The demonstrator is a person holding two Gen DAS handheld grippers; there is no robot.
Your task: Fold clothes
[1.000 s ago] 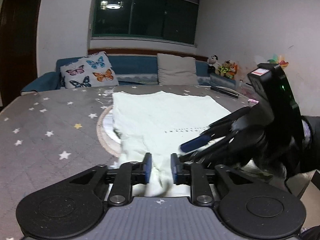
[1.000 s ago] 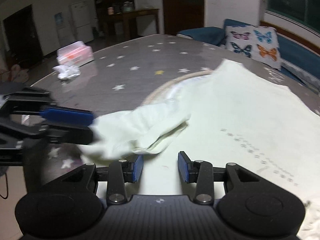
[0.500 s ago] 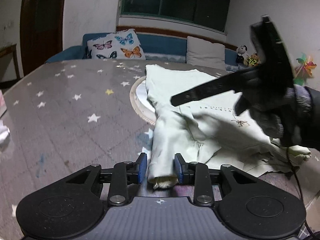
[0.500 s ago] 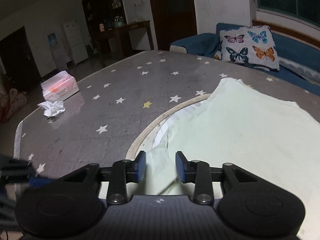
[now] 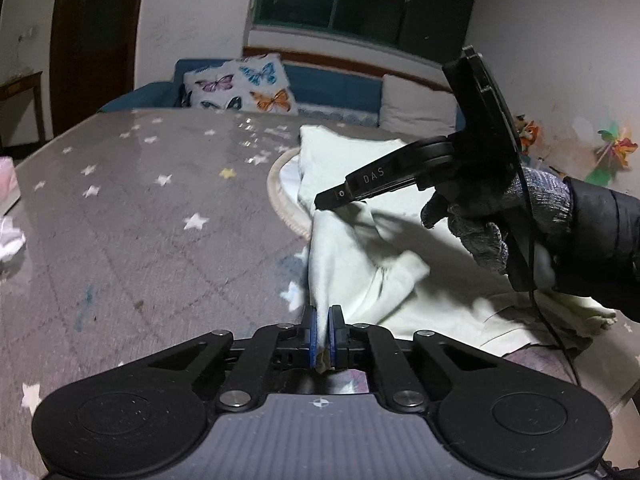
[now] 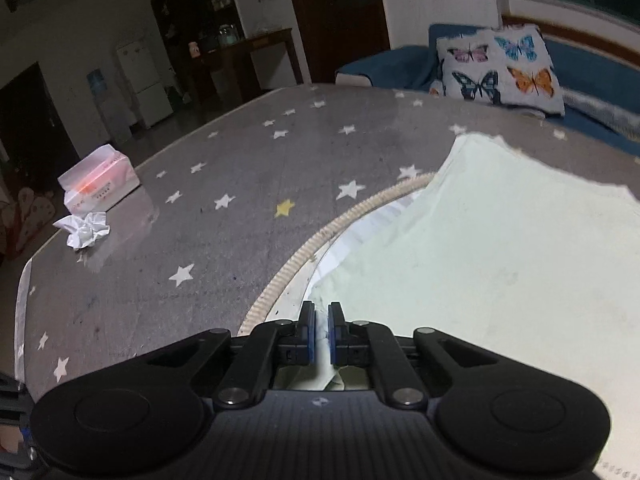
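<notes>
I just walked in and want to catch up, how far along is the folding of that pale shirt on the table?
Early. Done: the shirt is laid out on the table, mostly flat at the far end. In hand: the left gripper and the right gripper each have their jaws shut on cloth along the shirt's left side, the near part bunched. Left: no finished fold shows yet, so that side, the other side and the final fold remain.

This is a lived-in home, a living and dining room at night. A blue sofa (image 5: 336,92) runs under a dark window (image 5: 368,0) at the far side, with a butterfly cushion (image 6: 500,68) and a plain one (image 5: 416,106) on it. A star-patterned cloth covers the tabletop (image 6: 240,208). Far left stand a white fridge (image 6: 142,80), a dark wooden sideboard (image 6: 248,56) and a tissue box (image 6: 98,184).
</notes>
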